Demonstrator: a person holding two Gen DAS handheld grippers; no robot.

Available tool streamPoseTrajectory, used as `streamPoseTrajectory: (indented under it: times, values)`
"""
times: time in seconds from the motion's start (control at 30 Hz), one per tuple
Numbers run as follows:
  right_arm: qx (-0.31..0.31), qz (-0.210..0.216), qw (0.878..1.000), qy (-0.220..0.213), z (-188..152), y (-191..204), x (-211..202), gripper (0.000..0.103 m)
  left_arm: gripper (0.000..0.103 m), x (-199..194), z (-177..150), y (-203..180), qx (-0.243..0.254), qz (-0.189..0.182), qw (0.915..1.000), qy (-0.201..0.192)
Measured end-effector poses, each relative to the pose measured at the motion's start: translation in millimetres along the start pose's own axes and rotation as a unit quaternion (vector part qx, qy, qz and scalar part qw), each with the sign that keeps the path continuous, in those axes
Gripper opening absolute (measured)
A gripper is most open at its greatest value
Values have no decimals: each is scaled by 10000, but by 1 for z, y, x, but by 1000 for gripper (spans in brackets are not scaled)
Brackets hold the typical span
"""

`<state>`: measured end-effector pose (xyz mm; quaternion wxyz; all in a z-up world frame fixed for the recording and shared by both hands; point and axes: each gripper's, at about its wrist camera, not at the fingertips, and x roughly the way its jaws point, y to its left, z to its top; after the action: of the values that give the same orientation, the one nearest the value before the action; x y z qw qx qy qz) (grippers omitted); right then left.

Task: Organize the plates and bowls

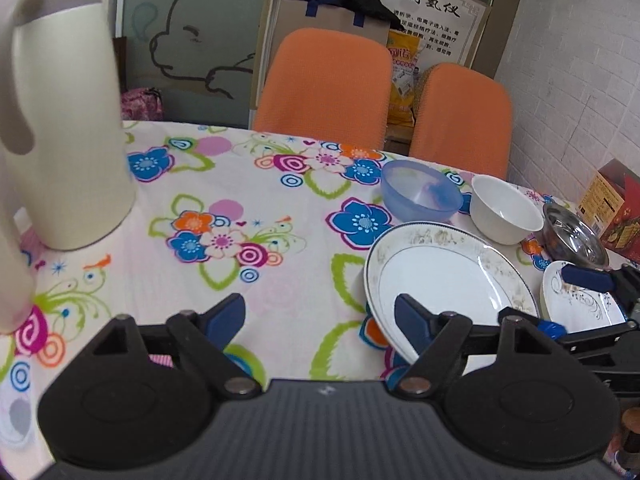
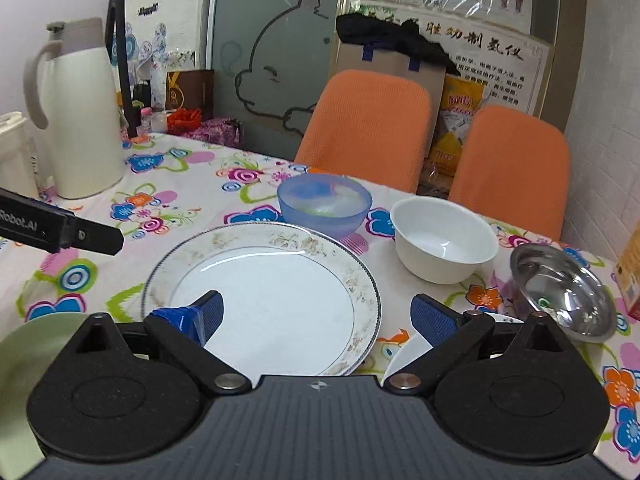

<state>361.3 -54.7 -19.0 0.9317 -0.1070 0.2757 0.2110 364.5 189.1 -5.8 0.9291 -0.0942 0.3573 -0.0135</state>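
Both grippers, left [image 1: 320, 322] and right [image 2: 316, 316], hover spread and empty over the tablecloth [image 1: 280, 288]. Between them lies the big plate [image 2: 264, 300]; behind it stand a blue bowl [image 2: 324, 206], white bowl [image 2: 444, 240] and steel bowl [image 2: 564, 296].

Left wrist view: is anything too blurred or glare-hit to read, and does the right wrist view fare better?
Left wrist: the cream thermos sits close at the left edge, soft and bowed by the fisheye; the large plate is sharp. Right wrist: the thermos is crisper, a thin light streak crosses the large plate, and the steel bowl shows mirror reflections. Both views have dark vignetted corners.
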Motion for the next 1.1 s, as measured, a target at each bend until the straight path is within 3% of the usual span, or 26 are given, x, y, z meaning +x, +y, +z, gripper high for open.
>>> streamPoseTrajectory:
  times: [0.13, 0.3, 0.47, 0.57, 0.73, 0.9, 1.03, 1.1]
  values:
    - [7, 179, 9990, 422, 0, -6, 36, 88, 77, 44, 21, -8, -9, -333, 9985, 439]
    - [65, 372, 9973, 636, -3, -2, 51, 89, 77, 77, 29, -20, 156, -393, 9966, 711]
    - [230, 293, 9974, 622, 0, 2, 53, 90, 77, 81, 27, -15, 183, -409, 9962, 745]
    - [232, 466, 9971, 552, 3, 7, 55, 89, 77, 81, 26, -10, 158, -344, 9965, 749]
    - [226, 303, 9978, 552, -5, 9, 46, 88, 77, 81, 24, -4, 120, -321, 9966, 755]
    - [462, 539, 9960, 540, -14, 12, 39, 88, 77, 84, 19, -13, 304, -214, 9968, 703]
    - [474, 527, 9967, 401, -16, 15, 39, 90, 66, 82, 12, -23, 618, 37, 9964, 571]
    - [516, 462, 9969, 378, -16, 16, 39, 90, 49, 81, 12, -29, 689, -82, 9960, 564]
